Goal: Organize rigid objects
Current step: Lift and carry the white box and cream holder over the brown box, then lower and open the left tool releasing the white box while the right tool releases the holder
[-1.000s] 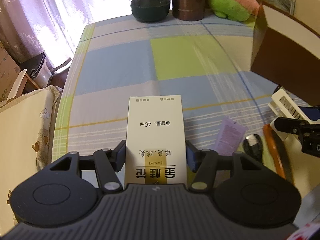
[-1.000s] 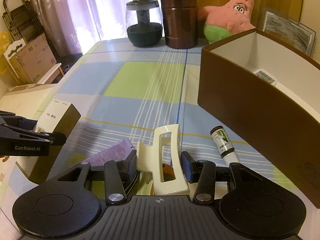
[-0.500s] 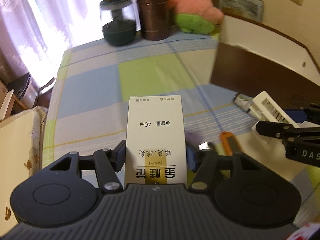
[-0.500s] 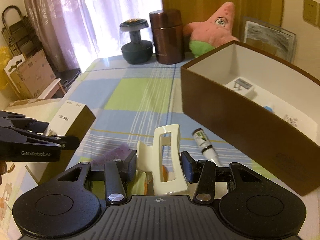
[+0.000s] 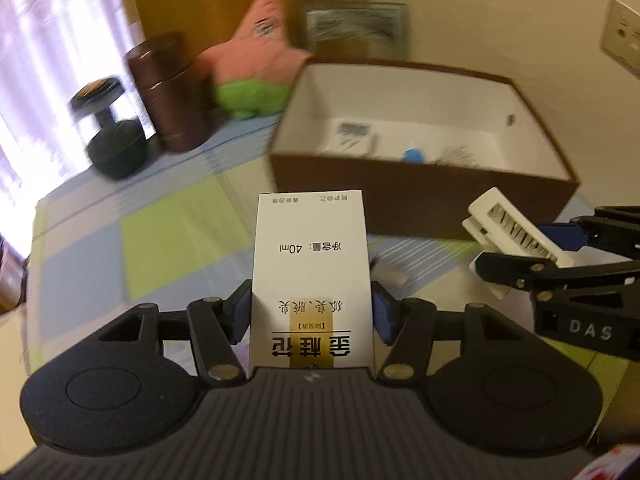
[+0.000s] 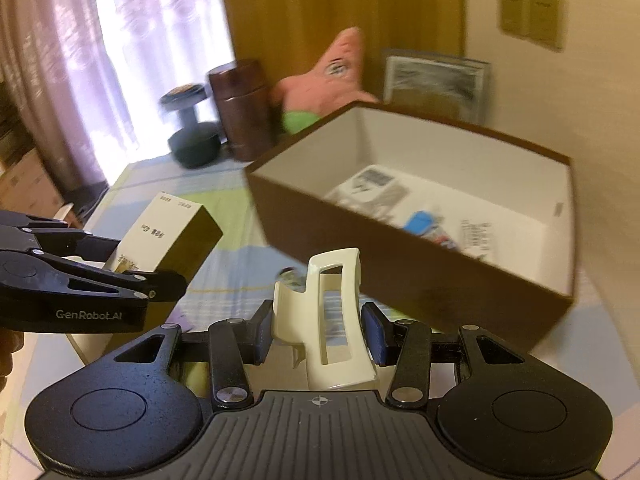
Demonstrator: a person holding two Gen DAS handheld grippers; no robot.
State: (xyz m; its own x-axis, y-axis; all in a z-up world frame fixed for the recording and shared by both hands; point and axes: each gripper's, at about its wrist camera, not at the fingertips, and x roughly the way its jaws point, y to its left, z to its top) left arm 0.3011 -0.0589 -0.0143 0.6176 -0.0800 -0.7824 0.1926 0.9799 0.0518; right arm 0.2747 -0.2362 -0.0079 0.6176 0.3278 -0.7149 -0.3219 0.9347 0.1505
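Above checked desk (image 5: 168, 240), left gripper (image 5: 312, 312) clamps white carton (image 5: 310, 264), right gripper (image 6: 318, 334) clamps cream hair claw (image 6: 332, 320); both near brown box (image 6: 420, 272); risk: grippers collide, carton clips rim, claw slips

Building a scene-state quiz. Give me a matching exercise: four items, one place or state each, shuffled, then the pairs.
Items:
1. white carton
2. cream hair claw
3. brown box
4. brown canister

States:
A. open-topped, small items inside
B. clamped in the right gripper
C. standing on the table by the pink plush
D. clamped in the left gripper

Pairs: 1-D, 2-B, 3-A, 4-C
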